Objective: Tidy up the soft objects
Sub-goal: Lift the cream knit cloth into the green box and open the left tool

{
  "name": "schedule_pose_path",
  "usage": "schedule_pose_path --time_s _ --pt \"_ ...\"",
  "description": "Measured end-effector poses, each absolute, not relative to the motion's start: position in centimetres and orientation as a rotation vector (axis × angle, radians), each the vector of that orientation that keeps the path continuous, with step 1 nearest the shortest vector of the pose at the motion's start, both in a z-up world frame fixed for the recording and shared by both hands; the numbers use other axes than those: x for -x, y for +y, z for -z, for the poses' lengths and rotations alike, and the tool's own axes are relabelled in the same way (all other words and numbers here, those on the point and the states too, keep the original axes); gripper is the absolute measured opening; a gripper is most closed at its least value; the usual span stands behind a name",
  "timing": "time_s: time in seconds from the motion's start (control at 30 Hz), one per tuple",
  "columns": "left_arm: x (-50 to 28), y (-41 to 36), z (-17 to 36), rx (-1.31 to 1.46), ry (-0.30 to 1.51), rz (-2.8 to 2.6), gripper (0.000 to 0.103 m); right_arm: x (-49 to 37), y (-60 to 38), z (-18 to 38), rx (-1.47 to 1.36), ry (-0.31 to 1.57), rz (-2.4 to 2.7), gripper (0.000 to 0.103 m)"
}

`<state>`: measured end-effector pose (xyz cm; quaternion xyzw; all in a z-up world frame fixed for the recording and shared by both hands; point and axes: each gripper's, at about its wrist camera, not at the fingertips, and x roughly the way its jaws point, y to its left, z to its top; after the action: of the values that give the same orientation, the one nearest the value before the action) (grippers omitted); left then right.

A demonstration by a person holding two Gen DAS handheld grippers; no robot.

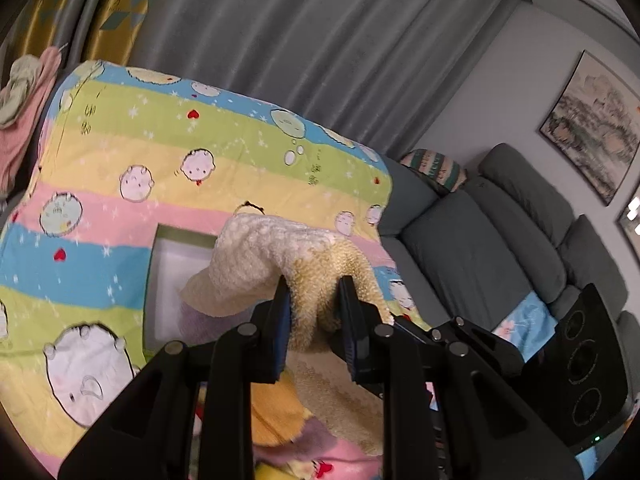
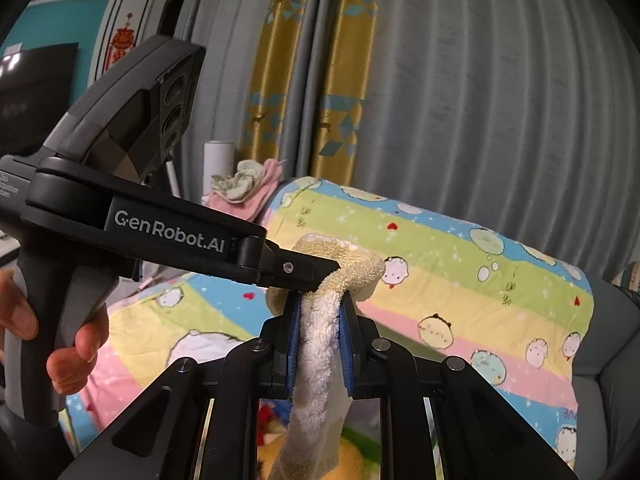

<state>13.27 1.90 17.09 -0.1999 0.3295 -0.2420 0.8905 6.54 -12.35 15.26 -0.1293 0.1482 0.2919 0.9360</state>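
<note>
In the left wrist view, a pink and green cloth heap (image 1: 20, 96) lies at the far left by the gold curtain (image 1: 116, 0); a striped cartoon sheet (image 1: 160, 152) covers the sofa back and seat; a white box (image 1: 168, 276) sits open on the sheet, just behind the cream towel (image 1: 272, 248); the left gripper (image 1: 314, 312) is clamped on a bunched fold of that towel, which is held up off the sheet and drapes below the fingers; the right gripper's black body shows at the lower right; grey sofa cushions (image 1: 472, 248) and a framed painting (image 1: 592, 128) fill the right side.

In the right wrist view, a hand (image 2: 48, 332) grips the left gripper's handle at the left; that gripper's tip bites the towel (image 2: 320, 336) near its top; the right gripper (image 2: 320, 340) is clamped on the same towel just below, its blue pads (image 2: 294, 344) pressing the twisted strand, whose tail hangs down; grey curtains (image 2: 500, 100) hang behind.
</note>
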Motion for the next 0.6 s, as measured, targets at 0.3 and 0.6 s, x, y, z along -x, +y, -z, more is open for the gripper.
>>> schedule_pose_path --time_s 0.3,0.6 --pt "-19.4 0.0 -14.0 0.337 0.727 0.412 0.019 -13.5 -12.9 -11.6 0.225 0.358 -0.592 0.019" --pt "-23.8 -0.8 -9.1 0.34 0.814 0.382 0.019 -18.1 -13.1 -7.2 0.207 0.452 -0.57 0.019"
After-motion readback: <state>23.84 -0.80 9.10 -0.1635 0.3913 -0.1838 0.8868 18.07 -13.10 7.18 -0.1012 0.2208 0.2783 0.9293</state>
